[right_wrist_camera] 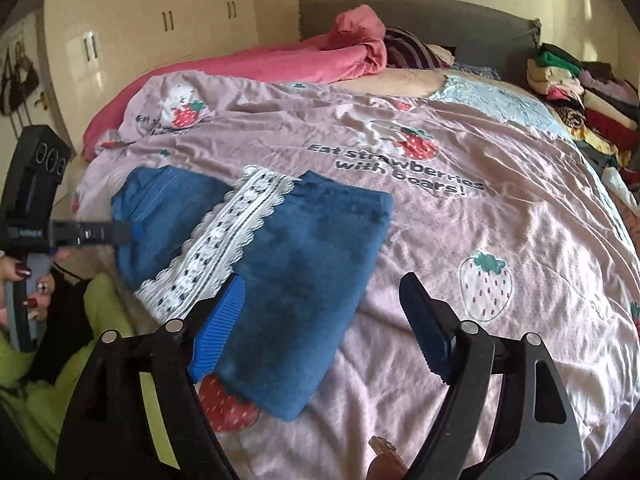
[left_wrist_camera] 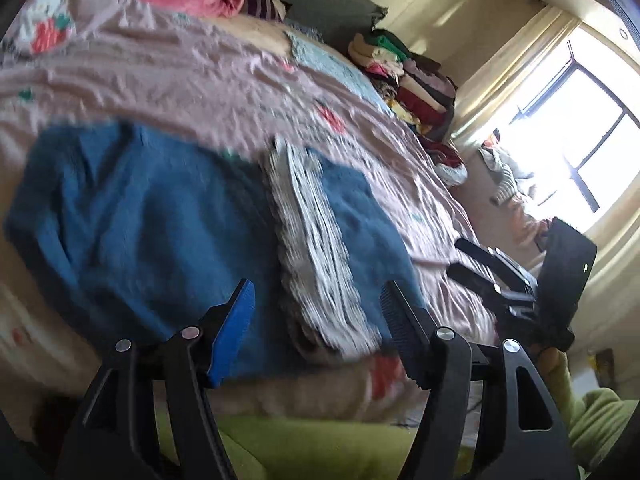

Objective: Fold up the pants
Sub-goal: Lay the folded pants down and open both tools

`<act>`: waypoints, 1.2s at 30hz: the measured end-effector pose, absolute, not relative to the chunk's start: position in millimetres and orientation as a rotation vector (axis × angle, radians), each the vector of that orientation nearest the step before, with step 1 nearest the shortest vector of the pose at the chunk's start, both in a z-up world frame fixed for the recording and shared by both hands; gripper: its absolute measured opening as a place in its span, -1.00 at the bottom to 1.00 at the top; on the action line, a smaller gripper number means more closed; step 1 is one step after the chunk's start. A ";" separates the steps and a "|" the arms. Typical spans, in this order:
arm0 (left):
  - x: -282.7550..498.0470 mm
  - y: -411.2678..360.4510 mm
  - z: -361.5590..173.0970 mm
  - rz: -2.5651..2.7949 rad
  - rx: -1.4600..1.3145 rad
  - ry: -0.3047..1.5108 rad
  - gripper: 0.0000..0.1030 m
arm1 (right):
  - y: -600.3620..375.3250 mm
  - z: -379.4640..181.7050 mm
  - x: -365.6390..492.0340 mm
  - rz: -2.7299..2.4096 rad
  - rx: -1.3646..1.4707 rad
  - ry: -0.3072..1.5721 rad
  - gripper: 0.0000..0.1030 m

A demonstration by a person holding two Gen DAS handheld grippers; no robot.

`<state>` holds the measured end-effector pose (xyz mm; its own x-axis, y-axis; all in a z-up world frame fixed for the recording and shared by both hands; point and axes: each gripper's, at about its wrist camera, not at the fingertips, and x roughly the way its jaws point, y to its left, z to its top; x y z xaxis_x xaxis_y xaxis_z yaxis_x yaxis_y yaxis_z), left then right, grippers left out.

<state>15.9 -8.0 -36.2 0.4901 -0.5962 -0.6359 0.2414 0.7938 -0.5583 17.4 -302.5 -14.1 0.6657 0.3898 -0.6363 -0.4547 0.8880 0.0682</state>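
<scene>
The right gripper [right_wrist_camera: 320, 320] stands wide, its blue-padded fingers [right_wrist_camera: 218, 328] apart with nothing between them but air; the near right part of the folded blue pants [right_wrist_camera: 288, 264] shows in the gap below, and the pads do not press on the cloth. The left gripper [left_wrist_camera: 318, 316] also stands wide and empty, its blue pad [left_wrist_camera: 234, 336] and black pad on either side of the pants' white lace band [left_wrist_camera: 316, 248], above it and clear of it.

The pants lie folded into a thick rectangle on the pink strawberry-print bedspread [right_wrist_camera: 460, 240], at its near left part. The lace band [right_wrist_camera: 224, 232] runs aslant across the pants, from their far edge to their near left corner. In the right wrist view the left gripper [right_wrist_camera: 120, 234] reaches in from the pants' left side, its tip just beside their left edge, held by a hand [right_wrist_camera: 24, 276] with dark red nails.

Beyond the pants, at the bedspread's far edge, lie a bunched pink blanket [right_wrist_camera: 320, 56] and a grey headboard [right_wrist_camera: 440, 16]. Right of the bedspread rises a stack of folded clothes [right_wrist_camera: 580, 88].
</scene>
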 end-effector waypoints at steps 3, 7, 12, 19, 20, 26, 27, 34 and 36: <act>9.0 -19.5 -47.6 -0.556 -0.459 0.975 0.19 | -299.6 -16.9 12.1 0.498 -0.095 0.694 0.41; 12.1 -33.6 -65.8 -0.499 -0.426 1.047 0.14 | -295.4 -22.3 6.8 0.522 -0.103 0.696 0.41; 20.2 -49.2 -78.2 -0.411 -0.330 1.032 -0.40 | -282.9 -39.0 3.6 0.537 -0.152 0.714 0.41; 10.0 -40.8 -63.8 -0.386 -0.239 1.003 -0.66 | -261.2 -41.7 -5.4 0.625 -0.173 0.706 0.38; 9.0 -40.7 -63.0 -0.380 -0.230 0.998 -0.66 | -256.9 -43.9 -5.3 0.628 -0.190 0.713 0.38; 10.4 -45.7 -65.2 -0.381 -0.204 1.015 -0.36 | -263.9 -82.6 11.8 0.536 -0.191 0.886 0.27; 10.3 -45.5 -65.1 -0.381 -0.201 1.016 -0.35 | -267.1 -83.8 12.6 0.540 -0.158 0.889 0.27; 4.0 -47.0 -54.6 -0.359 -0.167 0.982 -0.13 | -270.4 -75.2 8.5 0.545 -0.140 0.876 0.27; 1.5 -45.8 -49.0 -0.355 -0.158 0.967 -0.13 | -273.7 -70.1 7.8 0.552 -0.119 0.869 0.30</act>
